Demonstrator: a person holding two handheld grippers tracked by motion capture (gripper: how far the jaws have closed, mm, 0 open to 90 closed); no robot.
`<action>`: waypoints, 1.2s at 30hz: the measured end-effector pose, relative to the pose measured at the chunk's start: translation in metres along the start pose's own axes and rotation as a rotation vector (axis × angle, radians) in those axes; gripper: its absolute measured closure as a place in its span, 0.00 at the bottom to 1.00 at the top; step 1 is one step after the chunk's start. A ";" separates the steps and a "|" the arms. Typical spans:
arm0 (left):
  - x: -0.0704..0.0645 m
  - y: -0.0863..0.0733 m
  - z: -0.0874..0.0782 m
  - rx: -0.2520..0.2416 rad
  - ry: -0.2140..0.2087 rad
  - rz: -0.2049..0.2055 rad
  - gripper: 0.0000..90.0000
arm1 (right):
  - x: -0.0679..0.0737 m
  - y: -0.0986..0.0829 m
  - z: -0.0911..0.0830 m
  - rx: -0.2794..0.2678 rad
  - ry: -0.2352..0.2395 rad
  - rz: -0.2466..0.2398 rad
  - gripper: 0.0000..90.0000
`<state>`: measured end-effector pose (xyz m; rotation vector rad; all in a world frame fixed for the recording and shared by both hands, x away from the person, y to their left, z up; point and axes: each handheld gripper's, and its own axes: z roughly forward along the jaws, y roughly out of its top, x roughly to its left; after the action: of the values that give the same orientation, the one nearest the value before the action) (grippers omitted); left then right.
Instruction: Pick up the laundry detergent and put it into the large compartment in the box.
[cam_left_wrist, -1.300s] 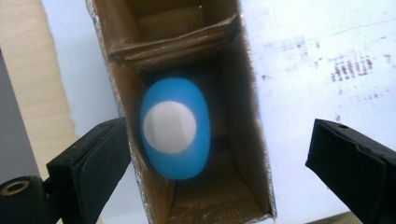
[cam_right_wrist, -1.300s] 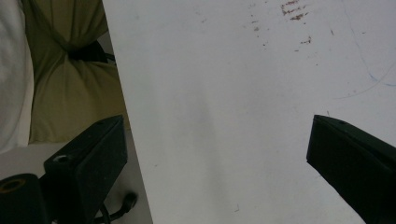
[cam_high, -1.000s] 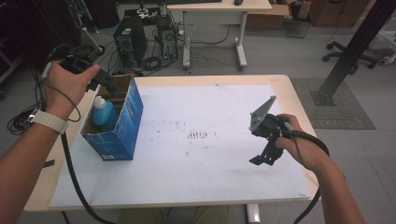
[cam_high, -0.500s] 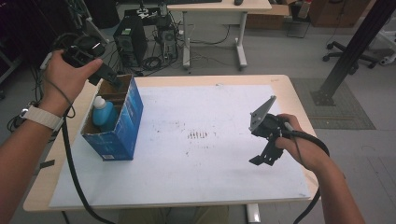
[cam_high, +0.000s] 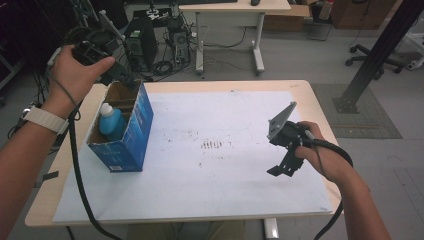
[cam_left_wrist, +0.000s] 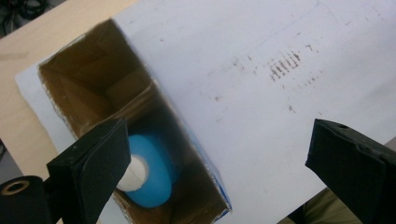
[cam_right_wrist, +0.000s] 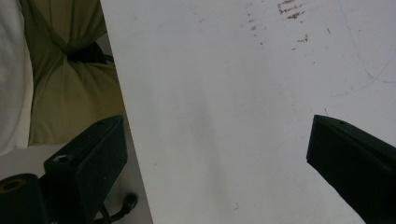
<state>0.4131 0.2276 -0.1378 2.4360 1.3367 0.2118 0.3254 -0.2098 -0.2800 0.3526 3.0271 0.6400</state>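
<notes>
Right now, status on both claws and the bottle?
Left claw open, above the box's far end. Right claw open, over the white sheet. Blue bottle upright inside box, ungripped. Nothing blocking.

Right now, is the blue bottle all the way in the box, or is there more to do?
Done: the blue bottle stands inside the open blue box, white cap up. In hand: nothing. The left gripper hangs above the box with its jaws wide apart, and the right gripper sits open over the white sheet. Left: probably just resting the left gripper, since no other loose item lies on the sheet.
</notes>
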 end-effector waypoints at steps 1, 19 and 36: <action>-0.001 0.000 0.000 -0.001 -0.002 0.010 0.07 | 0.000 0.000 0.000 -0.001 0.001 0.001 0.06; -0.031 0.008 0.006 -0.020 -0.042 0.178 0.07 | 0.003 -0.001 -0.001 -0.008 -0.004 0.003 0.06; -0.062 0.014 0.015 -0.020 -0.096 0.353 0.07 | 0.002 0.001 0.001 -0.006 -0.001 0.002 0.06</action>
<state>0.3953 0.1651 -0.1444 2.6139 0.8545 0.1914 0.3238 -0.2079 -0.2804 0.3559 3.0239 0.6496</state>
